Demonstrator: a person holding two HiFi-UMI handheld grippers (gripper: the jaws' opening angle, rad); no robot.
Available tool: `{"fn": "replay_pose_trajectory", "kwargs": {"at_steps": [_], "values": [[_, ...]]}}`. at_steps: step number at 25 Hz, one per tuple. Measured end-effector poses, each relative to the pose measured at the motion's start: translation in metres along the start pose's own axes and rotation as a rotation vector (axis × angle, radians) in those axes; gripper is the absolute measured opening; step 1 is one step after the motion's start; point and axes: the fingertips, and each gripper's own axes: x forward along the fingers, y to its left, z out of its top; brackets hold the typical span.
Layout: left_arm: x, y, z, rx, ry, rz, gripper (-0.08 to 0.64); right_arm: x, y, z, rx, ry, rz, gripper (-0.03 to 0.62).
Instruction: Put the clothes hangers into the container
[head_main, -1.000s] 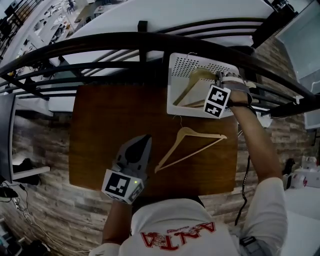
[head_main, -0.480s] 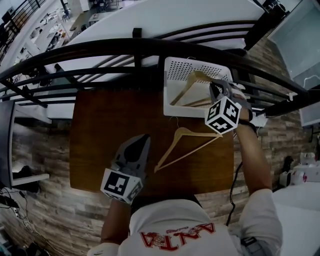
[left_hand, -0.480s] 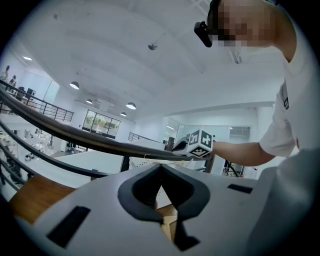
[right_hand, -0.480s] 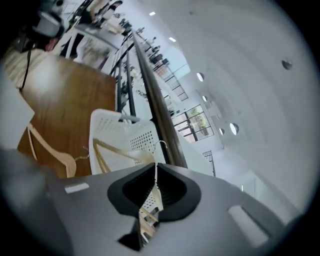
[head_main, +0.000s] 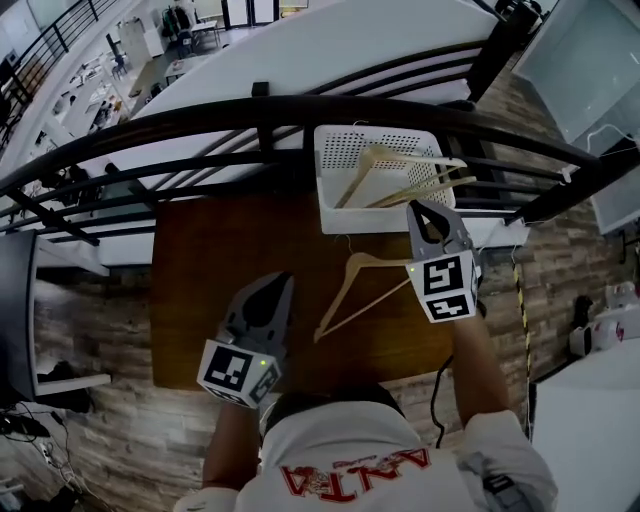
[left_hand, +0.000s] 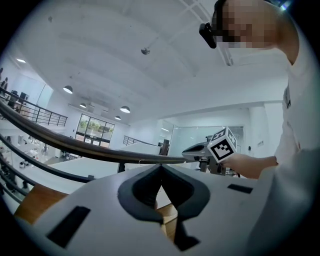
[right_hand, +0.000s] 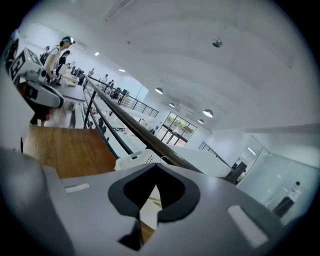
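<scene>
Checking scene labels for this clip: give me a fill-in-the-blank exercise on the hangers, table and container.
Exactly ____ pale wooden clothes hanger lies flat on the brown wooden table.
The container is a ____ perforated plastic basket.
It stands next to the black metal ____.
Missing: one; white; railing.

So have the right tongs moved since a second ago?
Yes: the right tongs have drawn back out of the white basket toward the person, over the table; they have just been closing, empty.
</scene>
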Motion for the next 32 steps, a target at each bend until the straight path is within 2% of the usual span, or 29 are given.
{"fn": "replay_pose_trajectory", "kwargs": {"at_steps": [6,10,17,23,29,32], "values": [[-0.015,-0.017,0.007,0.036,-0.008,-0.048,0.008,-0.056,0.034,-0.015,0.216,-0.05,0.017,0.003],[-0.024,-0.028,0.01,0.056,-0.006,-0.075,0.008,-0.081,0.052,-0.025,0.281,-0.073,0.019,0.002],[-0.031,-0.041,0.007,0.108,0.01,-0.099,0.008,-0.105,0.061,-0.035,0.316,-0.064,0.001,0.003],[-0.035,-0.042,0.014,0.061,-0.002,-0.091,0.008,-0.111,0.064,-0.037,0.283,-0.054,0.004,0.003],[-0.031,-0.04,0.008,0.068,0.0,-0.092,0.008,-0.103,0.063,-0.041,0.268,-0.041,0.016,0.003],[-0.029,-0.039,0.001,0.067,0.013,-0.088,0.008,-0.094,0.068,-0.05,0.223,-0.003,0.055,0.003]]}}
